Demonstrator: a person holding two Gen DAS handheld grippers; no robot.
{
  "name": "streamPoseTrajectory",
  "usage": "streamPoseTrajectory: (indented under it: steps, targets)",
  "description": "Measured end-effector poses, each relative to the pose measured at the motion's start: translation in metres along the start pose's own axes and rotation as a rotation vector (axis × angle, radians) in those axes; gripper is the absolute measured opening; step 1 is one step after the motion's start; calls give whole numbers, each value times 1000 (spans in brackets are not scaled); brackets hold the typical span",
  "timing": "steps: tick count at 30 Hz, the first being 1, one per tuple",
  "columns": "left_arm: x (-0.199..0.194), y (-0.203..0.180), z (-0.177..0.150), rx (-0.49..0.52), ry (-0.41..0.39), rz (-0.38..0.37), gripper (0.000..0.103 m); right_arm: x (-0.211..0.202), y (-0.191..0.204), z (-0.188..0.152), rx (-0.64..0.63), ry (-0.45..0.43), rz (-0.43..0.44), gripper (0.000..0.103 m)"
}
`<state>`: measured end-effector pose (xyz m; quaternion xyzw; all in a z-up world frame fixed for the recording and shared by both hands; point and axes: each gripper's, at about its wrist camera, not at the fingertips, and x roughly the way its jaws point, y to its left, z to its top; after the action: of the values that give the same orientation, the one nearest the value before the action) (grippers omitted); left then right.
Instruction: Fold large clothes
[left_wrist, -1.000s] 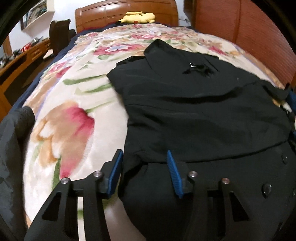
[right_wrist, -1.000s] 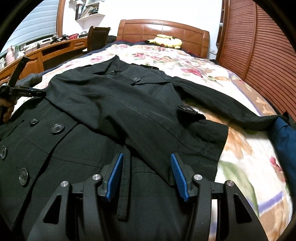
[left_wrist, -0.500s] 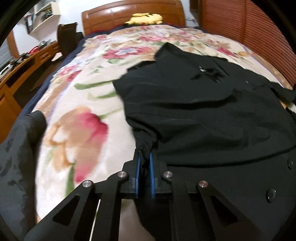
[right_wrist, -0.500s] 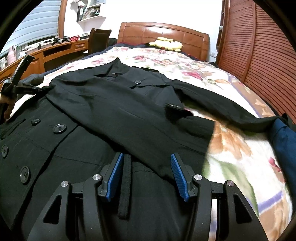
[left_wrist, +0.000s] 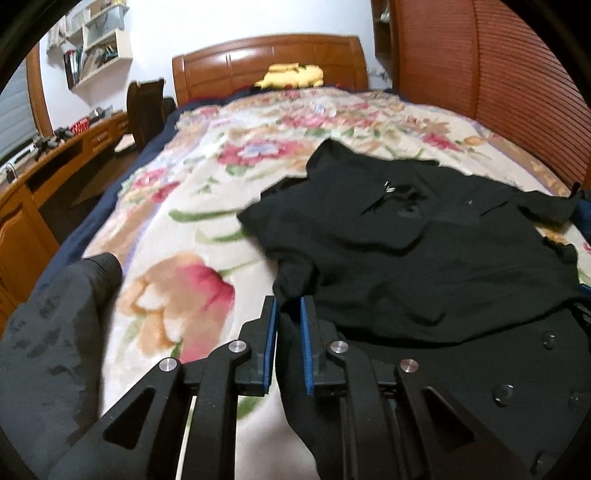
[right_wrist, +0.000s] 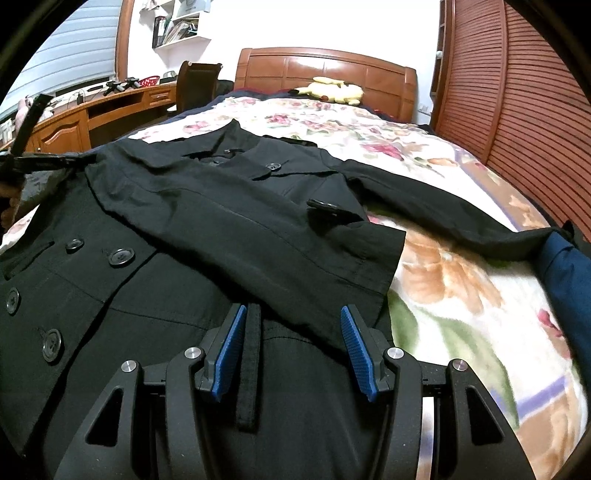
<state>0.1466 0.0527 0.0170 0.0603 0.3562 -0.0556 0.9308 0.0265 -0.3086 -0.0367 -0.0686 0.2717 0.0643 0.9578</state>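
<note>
I have the black coat (right_wrist: 207, 229) lying face up on the bed (left_wrist: 207, 206), spread over the floral blanket so that its panels can be turned in one at a time. One sleeve (right_wrist: 280, 243) is already folded diagonally across the chest, its cuff ending near the coat's right edge; the other sleeve (right_wrist: 443, 206) lies stretched out toward a blue garment (right_wrist: 565, 273) at the bed's side, so I judge that it has yet to be folded in. My left claw (left_wrist: 287, 314) is pinching a bunched edge of the coat at its left side, the blue pads (left_wrist: 271, 332) pressed against the cloth with dark fabric filling the narrow gap between them; the jaws are easing open a trifle, yet the fabric is gripped. I hold this edge because lifting it lets the left panel be carried over toward the middle. My right claw (right_wrist: 293, 345) stands spread above the lower front of the coat, with a belt loop (right_wrist: 251, 365) just inside its left pad and nothing clamped; I keep it there, I judge, to be ready to pin or take the hem. A grey garment (left_wrist: 48, 332) lies at the bed's left edge, apart from the coat. A yellow plush toy (right_wrist: 332, 92) rests by the headboard (right_wrist: 325, 74), well clear of the work.
</note>
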Motion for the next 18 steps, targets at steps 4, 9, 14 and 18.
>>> streamPoseTrajectory:
  steps: [4,9,14,18]
  targets:
    - [-28,-3,-2,-2,-50,-32,42,1,1,1,1,3,-6,55]
    - [-62,-15,-9,12,-84,-58,46,1,4,3,-5,17,-24,55]
    - [-92,-31,-22,5,-129,-102,82,-12,0,6,23,23,-20,55]
    - [-110,-51,-30,26,-142,-123,82,-37,-9,6,74,-12,10,55]
